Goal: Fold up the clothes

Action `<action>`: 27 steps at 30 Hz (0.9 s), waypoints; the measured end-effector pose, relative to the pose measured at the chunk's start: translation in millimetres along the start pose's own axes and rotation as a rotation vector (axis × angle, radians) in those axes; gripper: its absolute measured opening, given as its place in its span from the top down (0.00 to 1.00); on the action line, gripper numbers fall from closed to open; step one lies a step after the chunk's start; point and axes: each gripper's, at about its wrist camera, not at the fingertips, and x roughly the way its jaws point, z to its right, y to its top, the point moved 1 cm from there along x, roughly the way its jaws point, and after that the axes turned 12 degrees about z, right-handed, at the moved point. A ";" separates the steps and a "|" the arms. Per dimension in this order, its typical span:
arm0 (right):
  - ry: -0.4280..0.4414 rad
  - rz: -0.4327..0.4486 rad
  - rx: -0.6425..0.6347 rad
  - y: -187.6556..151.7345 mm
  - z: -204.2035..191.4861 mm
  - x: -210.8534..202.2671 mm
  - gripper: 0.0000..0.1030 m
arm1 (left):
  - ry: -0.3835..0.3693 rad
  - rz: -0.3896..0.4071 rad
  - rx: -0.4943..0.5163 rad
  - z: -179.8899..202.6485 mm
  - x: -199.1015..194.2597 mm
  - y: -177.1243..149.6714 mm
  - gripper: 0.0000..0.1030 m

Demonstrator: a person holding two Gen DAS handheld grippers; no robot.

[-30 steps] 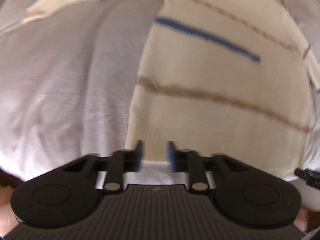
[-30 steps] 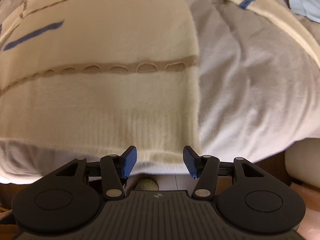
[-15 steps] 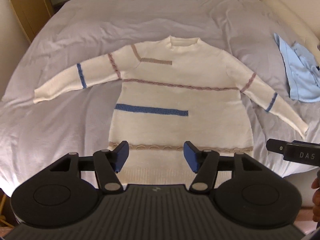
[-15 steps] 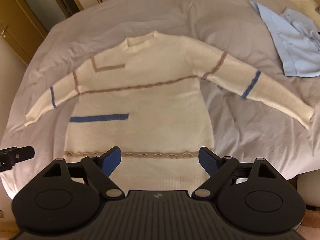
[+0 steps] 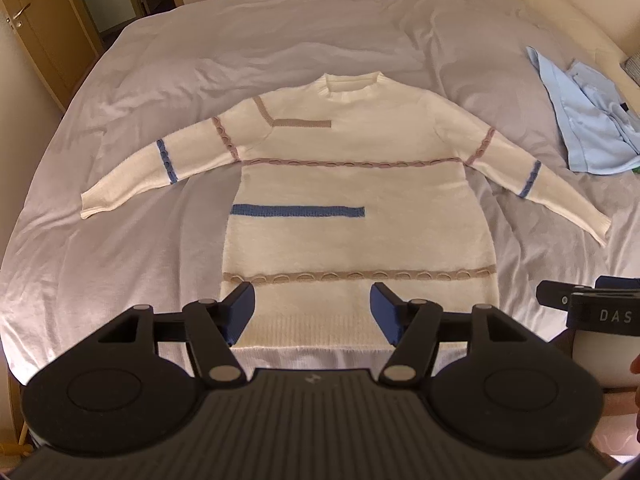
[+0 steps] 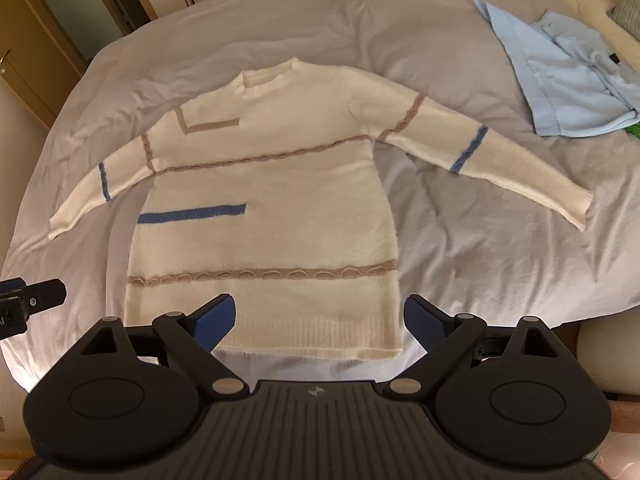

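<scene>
- Left wrist view: the left gripper [image 5: 312, 312] hangs above the near edge of the bed, its blue-padded jaws spread apart with nothing between them.
- Straight ahead of it lies the cream knitted sweater with tan cable bands and blue stripes [image 5: 352, 184], flat on its back, both sleeves stretched out to the sides, ribbed hem nearest the gripper and round ribbed collar farthest.
- The sweater rests on a pale lilac bedsheet [image 5: 120, 240], smooth cotton-like cloth with soft creases.
- Ahead and to the right, well apart from the sweater's right sleeve, a crumpled light blue shirt [image 5: 588, 120] sits on the sheet.
- At the right edge the other black tool, marked "DAS", shows beside the left gripper.
- Ahead and to the left stands a brown wooden wardrobe door [image 5: 36, 32] with a metal handle.

- Right wrist view: the right gripper [image 6: 320, 320] hovers over the sweater's hem, fingers wide apart and holding nothing.
- The fuzzy cream sweater [image 6: 272, 208] spreads ahead and slightly left; a looped tan band crosses it just beyond the fingertips.
- The light blue shirt [image 6: 560, 80] lies ahead to the right on the sheet [image 6: 480, 240], rumpled in folds.
</scene>
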 end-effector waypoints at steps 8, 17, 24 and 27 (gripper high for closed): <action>-0.019 -0.002 -0.027 -9.9 5.6 -12.5 0.07 | 0.003 0.003 0.019 6.3 -12.8 -8.5 0.41; -0.017 -0.002 -0.044 -14.4 3.0 -23.3 0.05 | 0.002 0.016 0.044 5.3 -22.9 -12.6 0.37; -0.033 -0.010 -0.052 -21.9 3.3 -28.8 0.03 | -0.004 -0.013 0.067 8.2 -20.5 -24.6 0.37; -0.052 -0.020 -0.045 -25.7 6.2 -29.4 0.03 | -0.010 -0.027 0.076 10.3 -18.9 -30.0 0.37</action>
